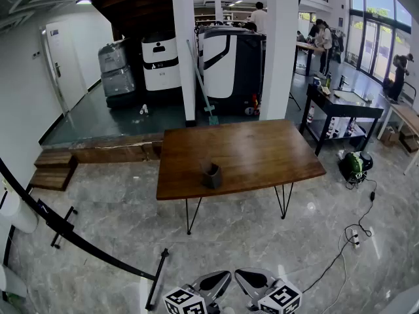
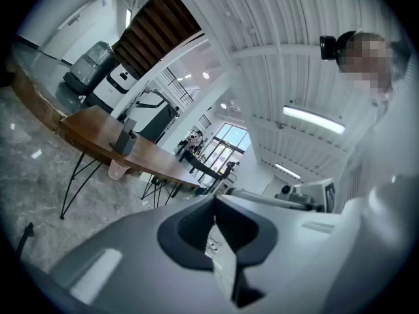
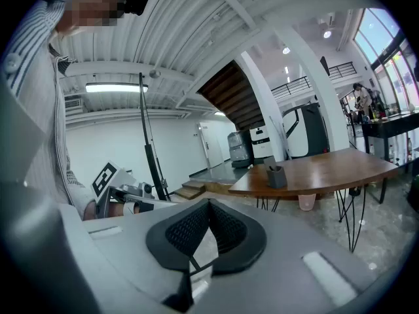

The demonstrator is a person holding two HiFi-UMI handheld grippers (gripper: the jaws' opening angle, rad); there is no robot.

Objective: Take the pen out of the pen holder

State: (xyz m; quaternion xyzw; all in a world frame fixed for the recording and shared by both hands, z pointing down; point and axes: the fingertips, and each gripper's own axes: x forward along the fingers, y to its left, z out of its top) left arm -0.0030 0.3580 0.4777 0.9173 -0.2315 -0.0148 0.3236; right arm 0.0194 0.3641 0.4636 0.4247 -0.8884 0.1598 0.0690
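Both grey two-jaw grippers sit at the bottom edge of the head view, the left gripper (image 1: pixel 211 285) and the right gripper (image 1: pixel 256 284) side by side, each with its black-and-white marker cube. They are low over the pale marble floor and well apart from the brown wooden table on thin black legs (image 1: pixel 262 156). The dark grey, squarish pen holder (image 1: pixel 211 174) stands upright near the table's front edge. From here the pen inside it is too small to make out.

From the left gripper view, the ribbed dark pads meet at their tips with nothing between them. The holder shows far off on the tabletop, above a pale pink cup-like container (image 2: pixel 118 169) on the floor under the table.

From the right gripper view, the jaws are likewise pressed together and empty. A thin dark tip seems to rise from the holder, probably the pen.

By my reading the task has not started: the approach, opening a jaw, gripping the pen and lifting it out all remain.

No brand or wording is legible; the cubes carry only square patterns.
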